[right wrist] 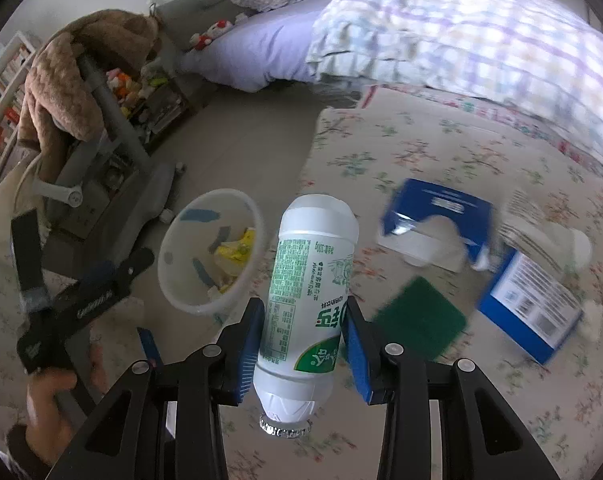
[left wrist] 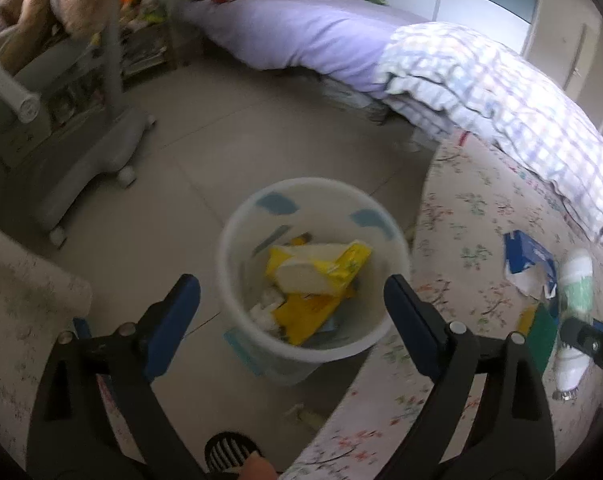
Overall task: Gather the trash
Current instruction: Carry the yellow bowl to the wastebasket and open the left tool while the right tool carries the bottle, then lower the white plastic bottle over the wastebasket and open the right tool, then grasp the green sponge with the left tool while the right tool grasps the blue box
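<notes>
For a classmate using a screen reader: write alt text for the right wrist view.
The right gripper clamps a white plastic bottle with a green label above a floral bedspread. To its left a white trash bin stands on the floor, yellow wrappers inside; blue boxes lie on the bedspread to the right.

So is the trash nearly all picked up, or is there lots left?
Partly done. The white bin on the floor already holds yellow wrappers. The left tongs hang open and empty above it. The right tongs are shut on a white plastic bottle, not yet binned. Still on the flowered bed cover: a torn blue box, a green pad and another blue box.
</notes>
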A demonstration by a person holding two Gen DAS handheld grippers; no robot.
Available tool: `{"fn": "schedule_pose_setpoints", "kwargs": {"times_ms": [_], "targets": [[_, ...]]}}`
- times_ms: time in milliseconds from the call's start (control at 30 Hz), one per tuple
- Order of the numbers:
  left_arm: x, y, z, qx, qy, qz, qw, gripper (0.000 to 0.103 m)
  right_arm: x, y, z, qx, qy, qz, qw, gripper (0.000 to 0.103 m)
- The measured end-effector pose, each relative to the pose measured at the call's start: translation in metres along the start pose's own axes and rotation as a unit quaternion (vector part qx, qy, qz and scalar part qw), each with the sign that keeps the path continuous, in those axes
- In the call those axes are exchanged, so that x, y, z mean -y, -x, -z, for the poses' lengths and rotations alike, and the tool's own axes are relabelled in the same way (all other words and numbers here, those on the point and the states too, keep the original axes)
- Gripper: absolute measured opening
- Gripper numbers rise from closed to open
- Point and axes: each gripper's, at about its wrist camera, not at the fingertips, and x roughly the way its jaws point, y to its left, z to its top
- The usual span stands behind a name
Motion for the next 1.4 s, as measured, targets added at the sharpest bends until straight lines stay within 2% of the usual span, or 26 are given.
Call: {"fn": "schedule_pose_setpoints", "kwargs": {"times_ms": [133,433,667,733,767,800,1067,1400], "targets": [[-0.020,0.004,0.004,-0.007,0.018,-0.006,0.9998,0.094,-0.024,-0.024,-0.013,-0.005,0.012,-0.010,1.000,0.040],[-0.042,0.012,0.007,-0.001,0.012,-0.026,0.9996,0.095,-0.086,-0.075,-0.039,-0.012,0.049,-0.025,0.998,0.040],[-0.059,0.010,0.008,-0.007,0.022,-0.040,0.9989,0.095,-0.106,-0.096,-0.049,-0.011,0.055,-0.034,0.998,0.041],[-0.062,0.010,0.009,-0.008,0.025,-0.040,0.9989,0.095,-0.109,-0.099,-0.051,-0.009,0.052,-0.043,0.998,0.048],[-0.063,0.011,0.009,-0.008,0.026,-0.040,0.9988,0.095,-0.110,-0.100,-0.052,-0.008,0.051,-0.046,0.998,0.067],[-0.063,0.011,0.009,-0.007,0.026,-0.040,0.9988,0.095,-0.111,-0.099,-0.052,-0.004,0.049,-0.044,0.998,0.080],[-0.060,0.016,0.009,-0.004,0.021,-0.034,0.9992,0.095,-0.114,-0.077,-0.048,0.011,0.070,-0.027,0.997,0.082],[-0.039,0.027,0.012,0.000,0.009,-0.009,0.9999,0.096,-0.071,-0.029,-0.028,0.033,0.057,0.023,0.998,0.085]]}}
